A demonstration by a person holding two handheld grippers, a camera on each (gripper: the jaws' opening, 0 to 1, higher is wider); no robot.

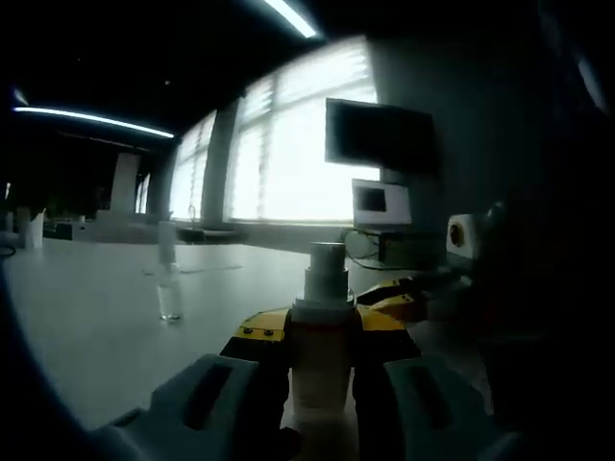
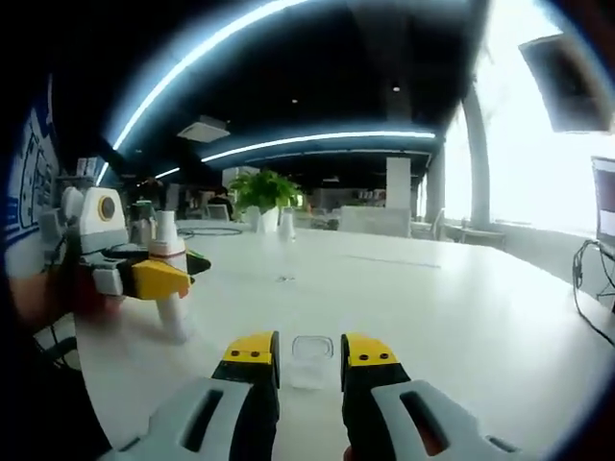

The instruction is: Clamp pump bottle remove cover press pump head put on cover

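Right gripper view: right gripper point(image 2: 309, 360) grips the clear cover point(image 2: 309, 359), left gripper point(image 2: 159, 279) clamps the pump bottle point(image 2: 170, 279) near the tabletop's point(image 2: 461, 317) left edge — off-centre recapping could tip it.

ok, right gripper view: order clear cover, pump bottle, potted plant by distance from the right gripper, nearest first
1. clear cover, between the right gripper jaws.
2. pump bottle, to the left, clamped by the left gripper.
3. potted plant, far across the table.
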